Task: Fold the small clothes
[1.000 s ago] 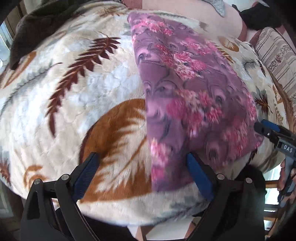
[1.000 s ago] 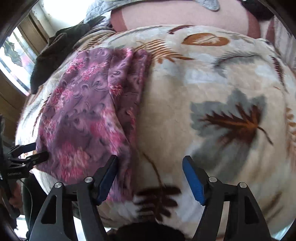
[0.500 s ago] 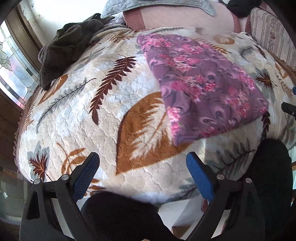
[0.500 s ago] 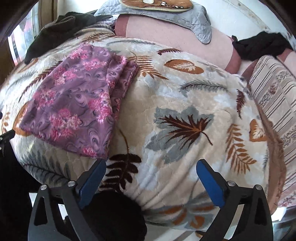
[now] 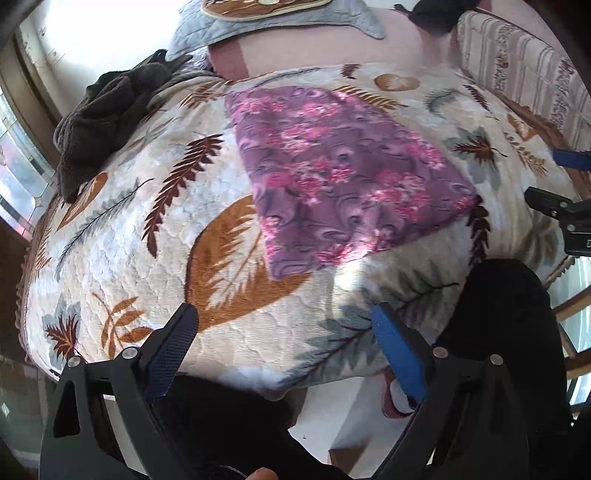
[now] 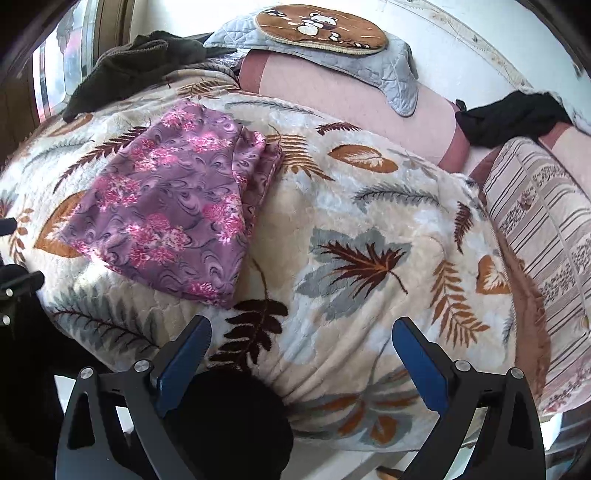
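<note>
The left tongs (image 5: 282, 343) are seen spread wide, nothing held between the blue-padded fingers (image 5: 397, 354), and they are poised over the near edge of a leaf-patterned blanket (image 5: 122, 229). The right tongs (image 6: 301, 354) are likewise held wide apart and empty, above the same near edge further along. Ahead of the left tongs and slightly toward their right finger, well apart from both pads, a folded purple floral garment (image 5: 340, 173) is laid flat on the blanket in a roughly four-sided shape, its nearest corner pointed toward the tongs. From the right wrist view the same garment (image 6: 173, 218) is found up and to the left of the right tongs, its near corner close beyond the left finger but not touched by it; stacked layers can be made out along its far right edge. The tips of the right tongs (image 5: 554, 184) are visible at the right margin of the left wrist view, beside the garment's right corner and clear of it. Beyond the garment, a dark brownish cloth (image 5: 107, 122) is heaped at the far left corner of the blanket, a grey quilted pad with a brown bear mat (image 6: 321, 26) is draped over a pink backrest (image 6: 351, 99), and a black cloth (image 6: 513, 114) is left on the backrest beside a striped cushion (image 6: 546, 221).
</note>
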`<action>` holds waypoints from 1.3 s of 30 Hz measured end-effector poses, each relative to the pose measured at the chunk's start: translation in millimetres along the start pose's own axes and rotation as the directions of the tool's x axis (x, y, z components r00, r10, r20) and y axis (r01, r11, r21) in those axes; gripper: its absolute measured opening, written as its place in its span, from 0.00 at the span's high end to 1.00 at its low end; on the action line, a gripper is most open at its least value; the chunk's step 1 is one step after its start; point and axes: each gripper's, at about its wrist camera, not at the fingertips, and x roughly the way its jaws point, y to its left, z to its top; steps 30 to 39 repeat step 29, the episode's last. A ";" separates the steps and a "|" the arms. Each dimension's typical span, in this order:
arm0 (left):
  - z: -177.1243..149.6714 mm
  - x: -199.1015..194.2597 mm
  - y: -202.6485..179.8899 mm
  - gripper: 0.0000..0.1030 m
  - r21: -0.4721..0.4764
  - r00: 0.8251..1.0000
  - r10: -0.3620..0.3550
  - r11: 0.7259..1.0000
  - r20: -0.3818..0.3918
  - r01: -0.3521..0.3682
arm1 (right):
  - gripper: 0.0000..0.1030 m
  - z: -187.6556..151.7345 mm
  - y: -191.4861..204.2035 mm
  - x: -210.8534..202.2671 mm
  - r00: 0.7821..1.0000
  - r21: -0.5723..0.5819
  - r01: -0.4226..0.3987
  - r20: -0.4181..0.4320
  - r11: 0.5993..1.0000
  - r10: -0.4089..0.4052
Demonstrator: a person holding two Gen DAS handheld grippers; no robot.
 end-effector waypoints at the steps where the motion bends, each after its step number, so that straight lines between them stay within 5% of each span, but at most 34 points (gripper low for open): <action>1: 0.3 -1.6 -2.5 0.07 0.004 1.000 -0.004 1.000 0.001 0.004 | 0.04 -1.3 -0.7 -0.5 1.000 0.003 0.000 -0.002 1.000 0.000; 24: -4.0 -15.5 -37.0 0.07 0.011 0.987 -0.161 0.987 -0.016 0.162 | 0.04 -10.6 -17.7 -0.8 0.998 0.114 -0.051 -0.024 0.992 0.055; 39: -2.5 -17.8 -38.5 0.07 0.010 0.987 -0.163 0.987 -0.001 0.163 | 0.04 -10.9 -18.6 -0.7 0.998 0.117 -0.048 -0.024 0.992 0.052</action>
